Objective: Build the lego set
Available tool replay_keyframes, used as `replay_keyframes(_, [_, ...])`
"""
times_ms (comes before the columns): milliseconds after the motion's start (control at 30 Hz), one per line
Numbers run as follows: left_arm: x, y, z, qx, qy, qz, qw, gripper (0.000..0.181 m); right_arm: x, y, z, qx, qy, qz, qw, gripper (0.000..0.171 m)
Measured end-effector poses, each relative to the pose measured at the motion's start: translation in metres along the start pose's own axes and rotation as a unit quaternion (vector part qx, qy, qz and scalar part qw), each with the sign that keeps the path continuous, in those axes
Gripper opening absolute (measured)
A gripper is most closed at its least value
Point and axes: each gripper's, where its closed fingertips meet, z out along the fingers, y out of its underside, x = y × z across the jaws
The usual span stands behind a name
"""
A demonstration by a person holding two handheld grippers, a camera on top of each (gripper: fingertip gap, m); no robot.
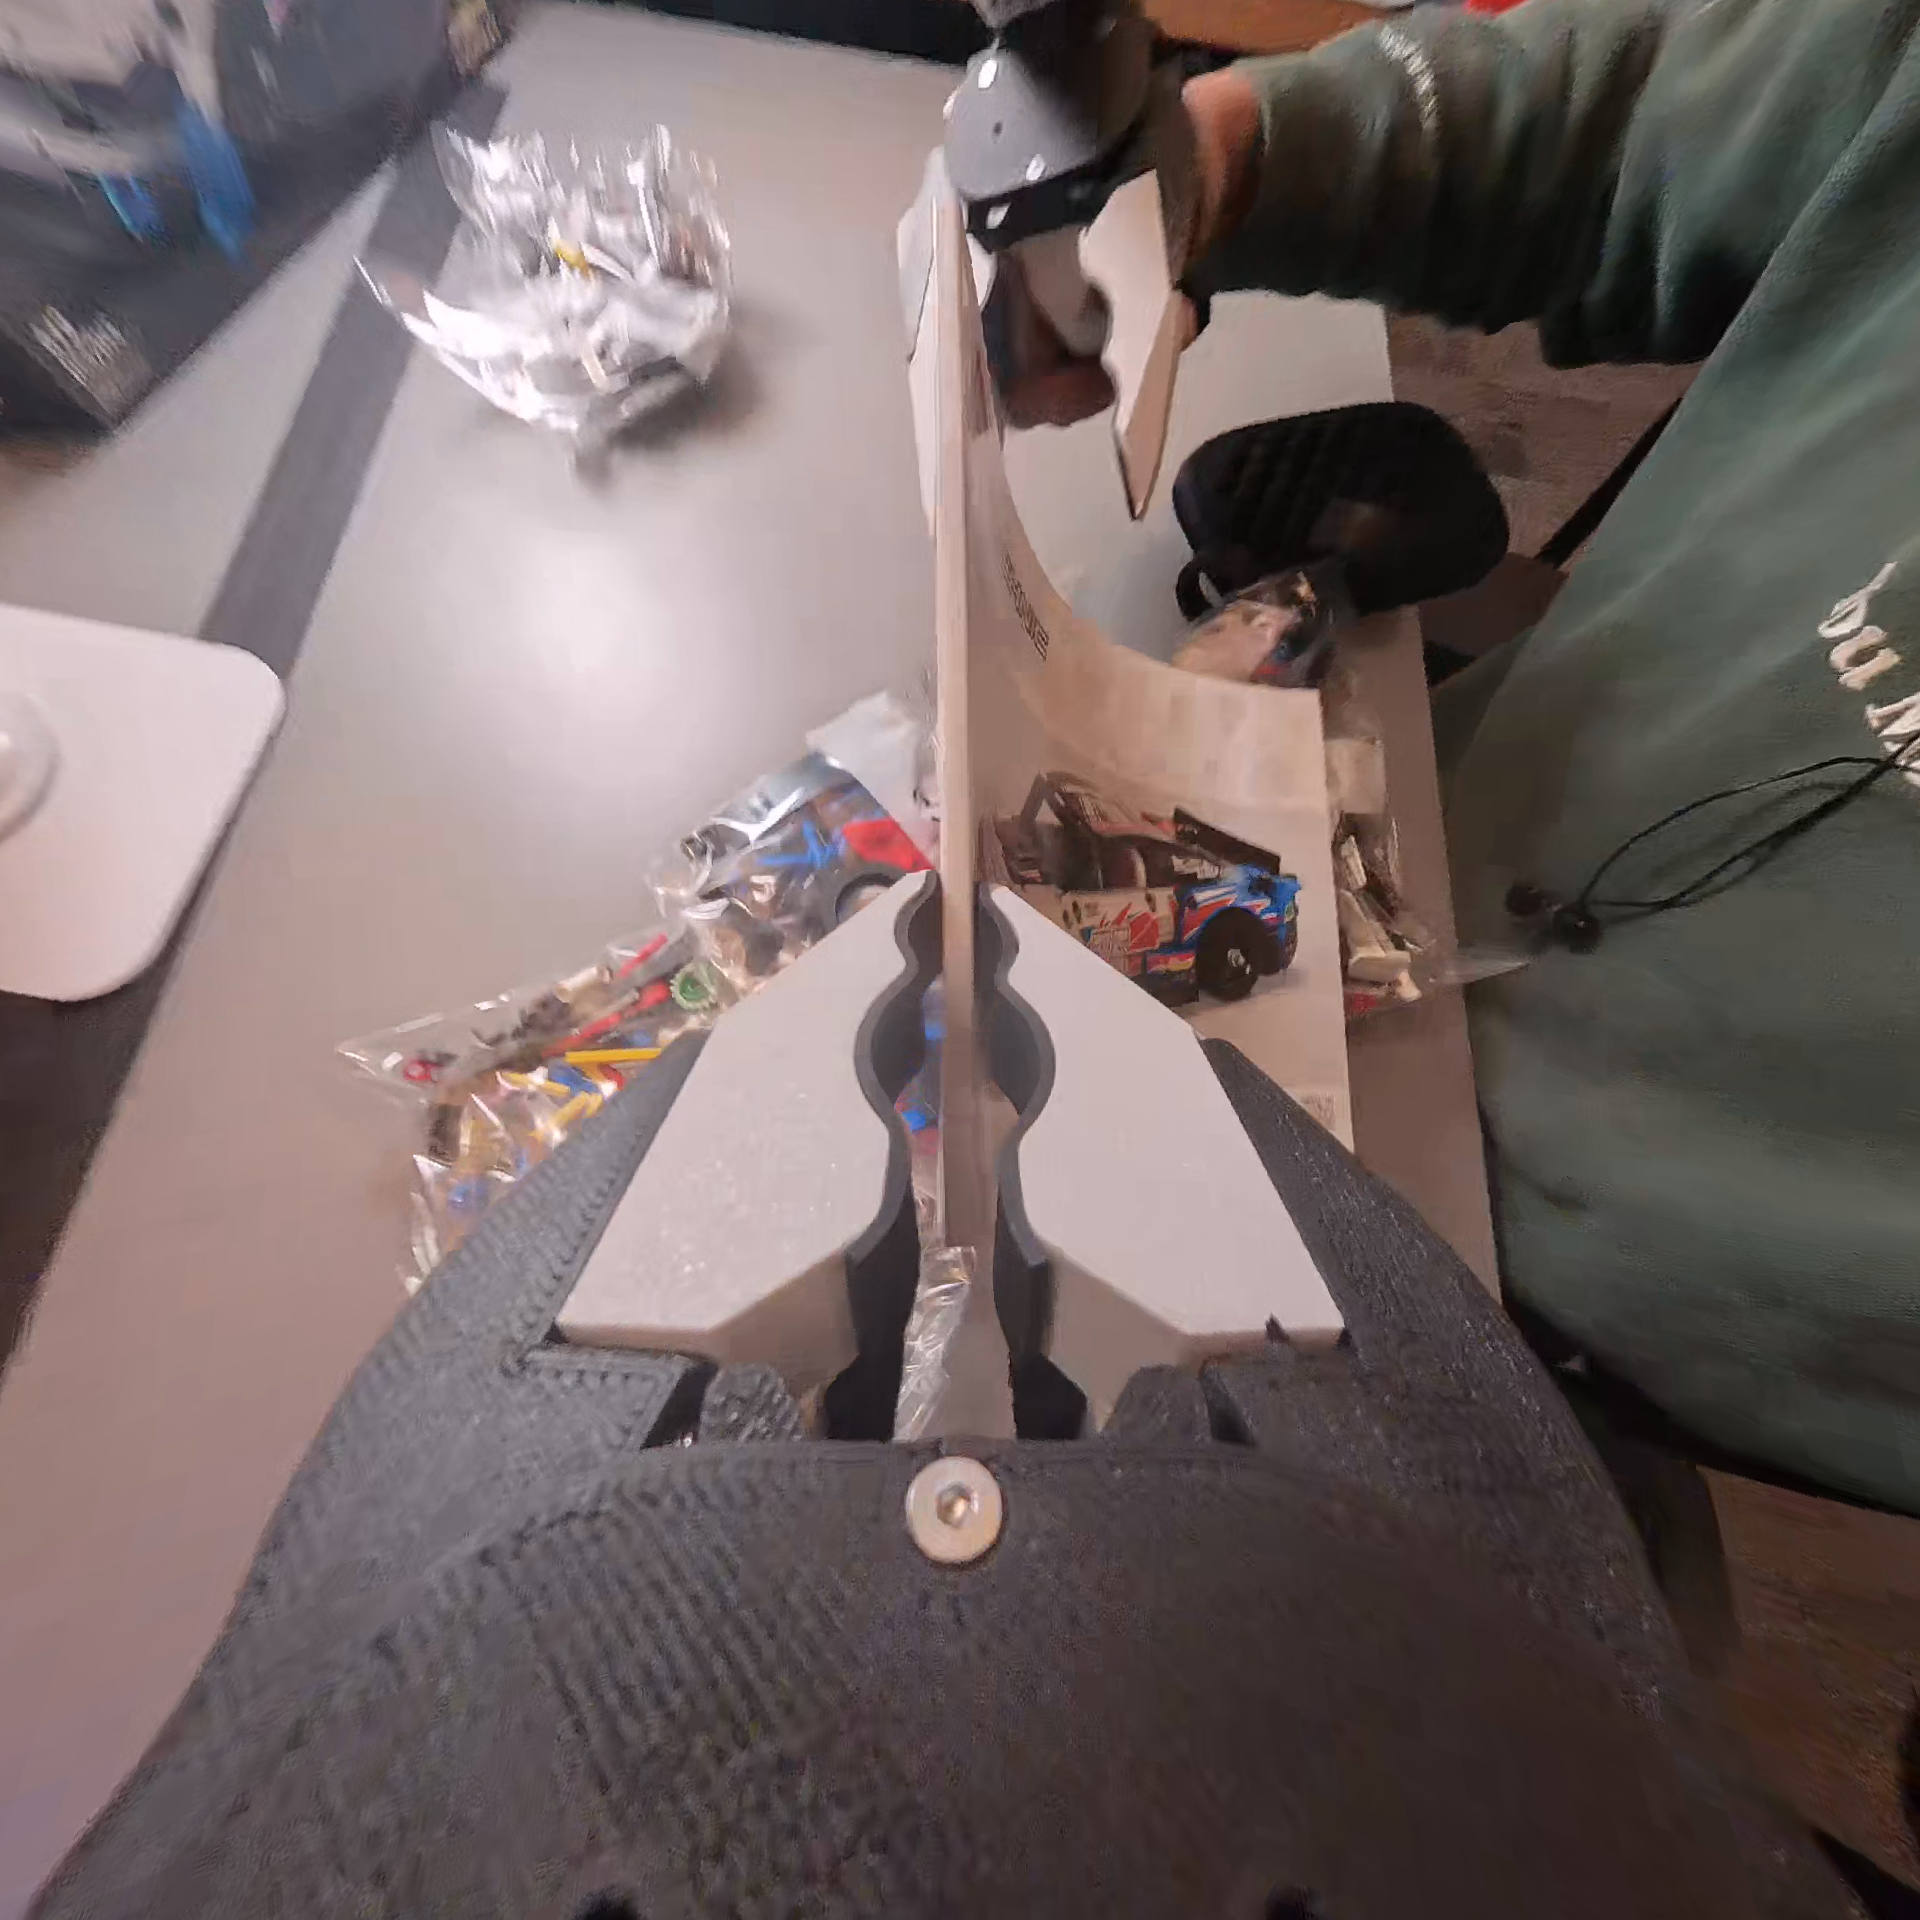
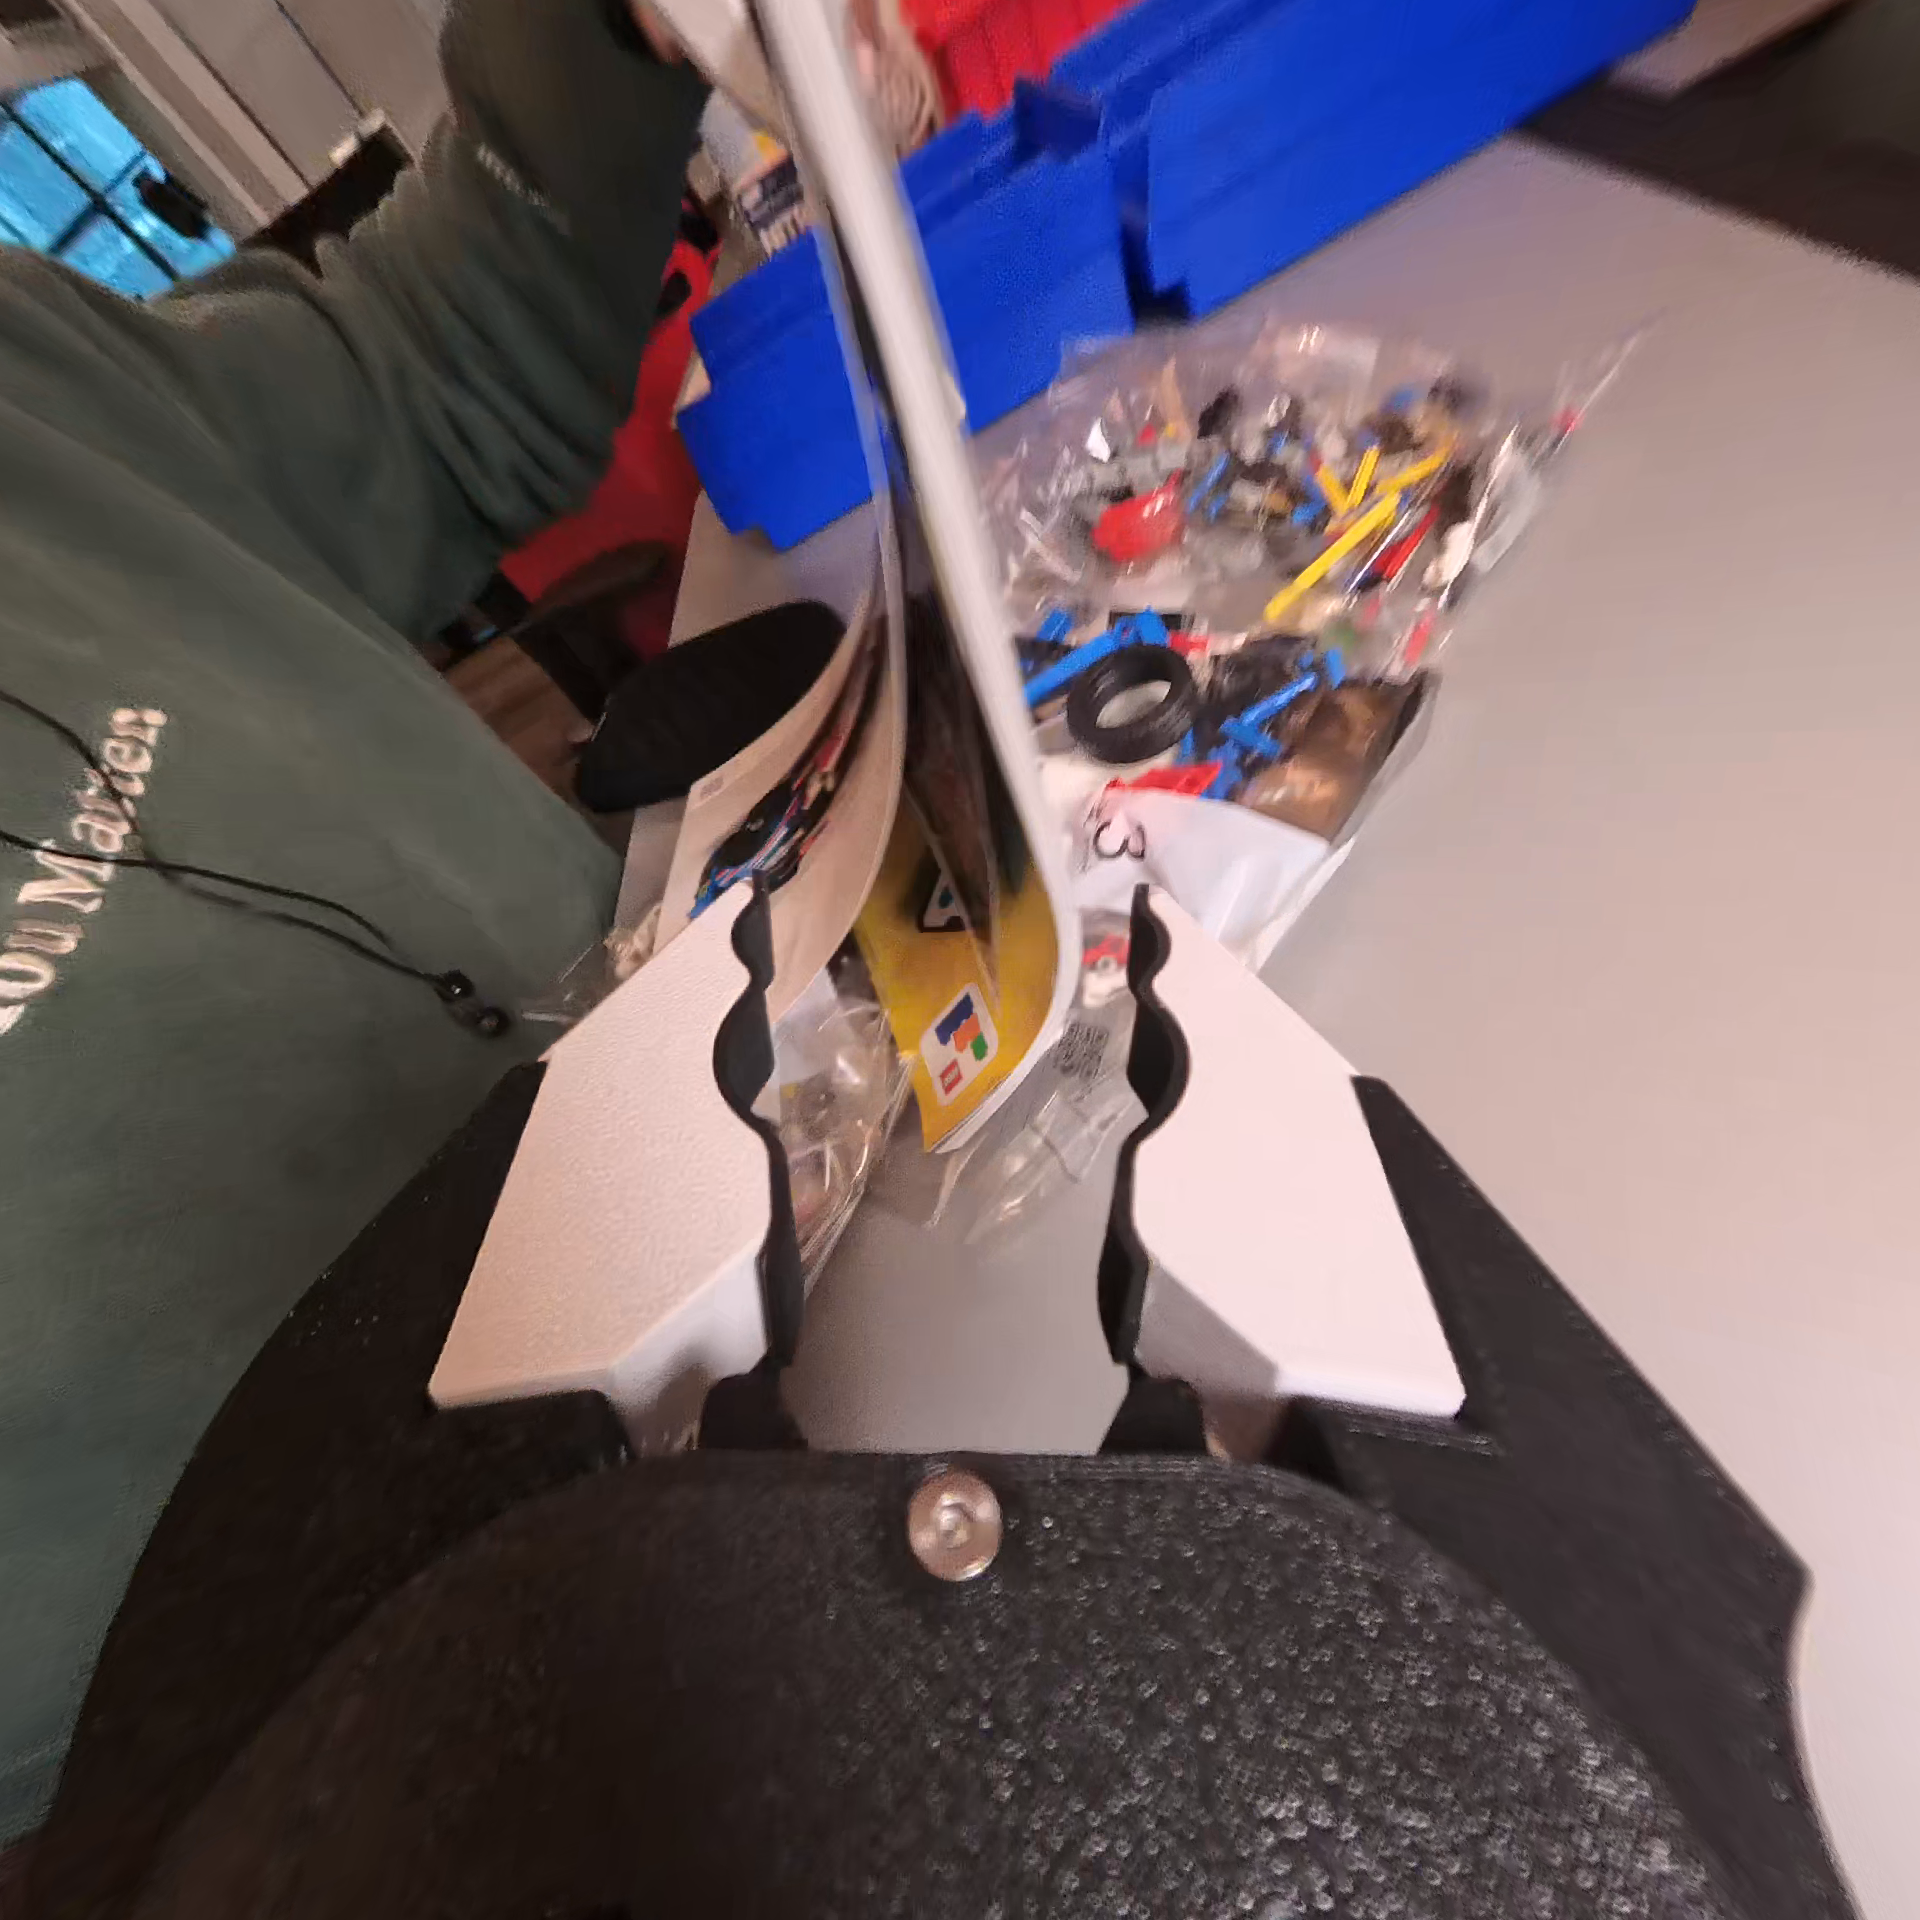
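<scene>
Left hand-held gripper (image 1: pixel 958 1039) clamping booklet (image 1: pixel 961 623)

This looks like a workshop or lab workspace rather than a home. A long, smooth grey table (image 1: pixel 499 644) runs through the room, and stacked blue plastic storage bins (image 2: pixel 1039 249) stand at its far end, with red ones behind them. A dark cardboard box (image 1: pixel 114 239) sits at the table's edge beside a flat white rounded-corner stand base (image 1: pixel 114 800). A black mesh office chair (image 1: pixel 1340 499) is pulled up next to the table, and a daylit window (image 2: pixel 83 197) shows in the background.
</scene>
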Motion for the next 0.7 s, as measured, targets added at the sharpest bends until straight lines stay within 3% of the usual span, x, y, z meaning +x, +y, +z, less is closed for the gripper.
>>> replay_keyframes(300, [0.022, -0.083, -0.073, 0.127, -0.094, 0.071, 0.985, 0.003, -0.025, -0.038, -0.002, 0.098, -0.039, -0.043, 0.993, 0.1])
replay_keyframes(533, [0.023, -0.138, -0.098, 0.225, -0.102, 0.11, 0.963, 0.003, 0.041, -0.054, 0.012, 0.137, 0.074, -0.06, 0.986, 0.122])
replay_keyframes(700, [0.018, -0.164, -0.098, 0.306, -0.087, 0.095, 0.943, 0.003, 0.032, -0.082, 0.032, 0.233, 0.029, -0.043, 0.971, 0.115])
